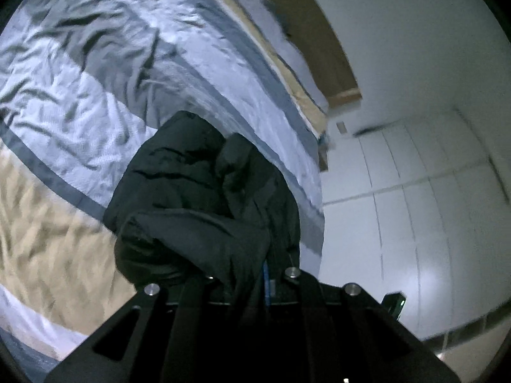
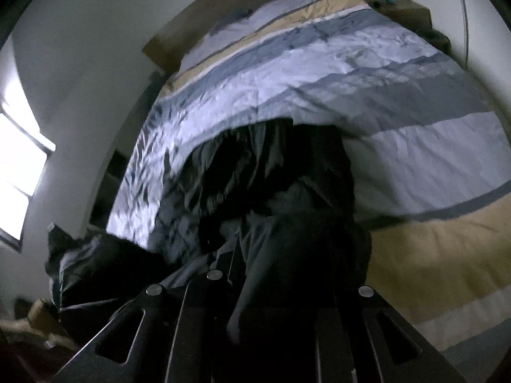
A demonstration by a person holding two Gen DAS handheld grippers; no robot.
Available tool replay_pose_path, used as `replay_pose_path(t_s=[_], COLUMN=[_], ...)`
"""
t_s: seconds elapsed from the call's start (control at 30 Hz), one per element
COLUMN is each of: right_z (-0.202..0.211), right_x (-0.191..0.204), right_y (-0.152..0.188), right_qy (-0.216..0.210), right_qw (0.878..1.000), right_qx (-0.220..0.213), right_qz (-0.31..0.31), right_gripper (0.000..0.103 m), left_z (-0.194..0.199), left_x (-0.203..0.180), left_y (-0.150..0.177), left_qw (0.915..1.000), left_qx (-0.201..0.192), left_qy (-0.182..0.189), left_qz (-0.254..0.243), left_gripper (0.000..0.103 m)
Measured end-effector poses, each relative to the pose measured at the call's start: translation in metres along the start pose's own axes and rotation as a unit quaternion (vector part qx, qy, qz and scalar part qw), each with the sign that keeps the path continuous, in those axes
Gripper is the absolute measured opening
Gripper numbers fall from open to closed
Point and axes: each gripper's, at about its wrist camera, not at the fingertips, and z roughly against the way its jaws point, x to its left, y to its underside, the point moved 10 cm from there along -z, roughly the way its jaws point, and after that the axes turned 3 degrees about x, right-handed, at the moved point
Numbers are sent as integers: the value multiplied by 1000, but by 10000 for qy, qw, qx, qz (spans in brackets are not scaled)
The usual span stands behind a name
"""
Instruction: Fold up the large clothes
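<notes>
A large black garment [image 1: 198,198] hangs bunched over my left gripper [image 1: 252,274], which is shut on its fabric and holds it above the bed. In the right wrist view the same black garment [image 2: 274,191] drapes over my right gripper [image 2: 271,265], which is shut on its cloth; the fingertips are buried in the folds. The garment is lifted and crumpled, with part of it trailing to the lower left [image 2: 95,265]. Both views are motion-blurred.
A bed with a striped quilt in white, grey and tan [image 1: 95,79] [image 2: 351,73] lies below. A wooden headboard [image 1: 319,41], white wardrobe doors [image 1: 415,191], a bright window [image 2: 19,159] and a bedside table [image 2: 405,9] surround it.
</notes>
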Motion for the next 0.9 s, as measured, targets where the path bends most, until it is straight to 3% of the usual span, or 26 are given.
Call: replay_pose_path(t_s=[0.17,0.27,0.43,0.53,0.6,0.7,0.8,0.9], right_z=[-33,-55,-86,-105,-122,-146,-167,-176], right_x=[-14,-29,-54,-70,-81,-95,-106,-108], right_y=[-46,-73,-112,-134,-146,-158,-165,-167], right_qy=[-133,-256,-191,-23,126,351,419,367], right_qw=[9972,9899,9799,9761,9752,9743,9716,9707], right_qx=[-108,-220,-373,-445,-435,-377,-373,-426], right_qz=[-722,-1377,-1949,-2126,-2166,-2194,-2298,-2338], right_gripper=[18,20,24,32,44,54,68,85], left_z=[-39,-65,-105,-132,-148,-175,-190,-189], left_x=[24,36,55,70,79,93,101,95], left_y=[-44,-72,-112,-137,-147,-162,-171,-177], left_qw=[9983,9961,9935,9907,9890,9869,9850,9844], left_qx=[-78,-117,-189,-206,-167,-105,-59,-108], left_qy=[0,-57,-216,-358,-422,-483,-399,-112], left_qz=[586,868,1103,1299,1405,1536,1677,1752], left_gripper=[9,9,10,13,17,26,30,44])
